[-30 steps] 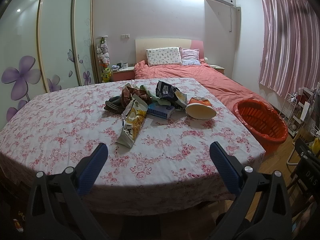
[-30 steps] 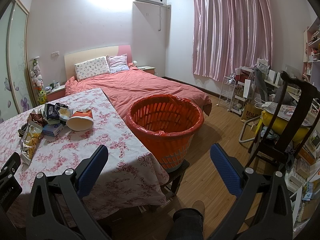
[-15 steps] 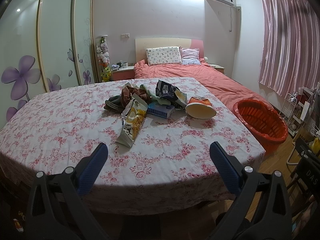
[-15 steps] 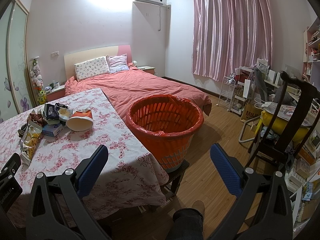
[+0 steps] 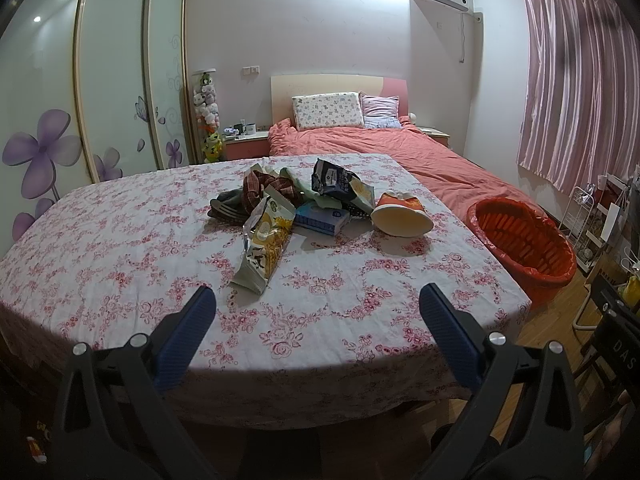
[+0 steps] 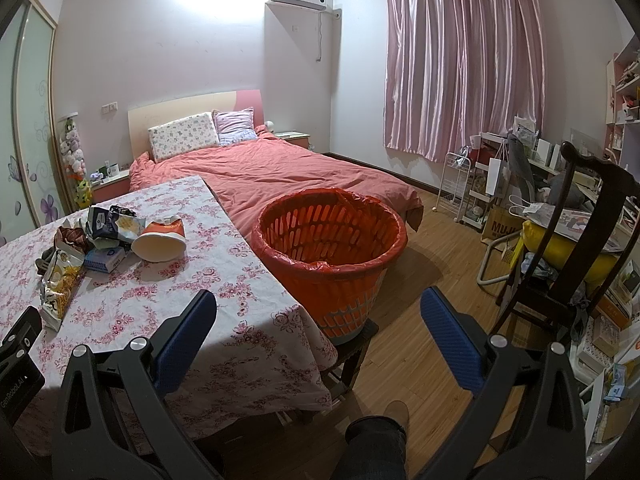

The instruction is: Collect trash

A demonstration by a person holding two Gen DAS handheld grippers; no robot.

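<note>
A heap of trash lies mid-table on the floral cloth: a yellow snack bag (image 5: 264, 246), a blue tissue pack (image 5: 322, 220), a dark crisp bag (image 5: 340, 186), a tipped paper cup (image 5: 402, 220) and a brown wrapper (image 5: 266, 192). An orange basket (image 6: 330, 256) with a red liner stands on a stool at the table's right end. My left gripper (image 5: 318, 300) hovers open over the near table edge, short of the snack bag. Open as well, my right gripper (image 6: 320, 306) points at the basket's near side. Both hold nothing.
The floral table (image 5: 120, 248) fills the left wrist view. A pink bed (image 6: 288, 168) lies behind the basket. A dark wooden chair (image 6: 576, 248) and cluttered shelves (image 6: 480, 184) stand to the right. A person's shoe (image 6: 396, 412) rests on the wooden floor below.
</note>
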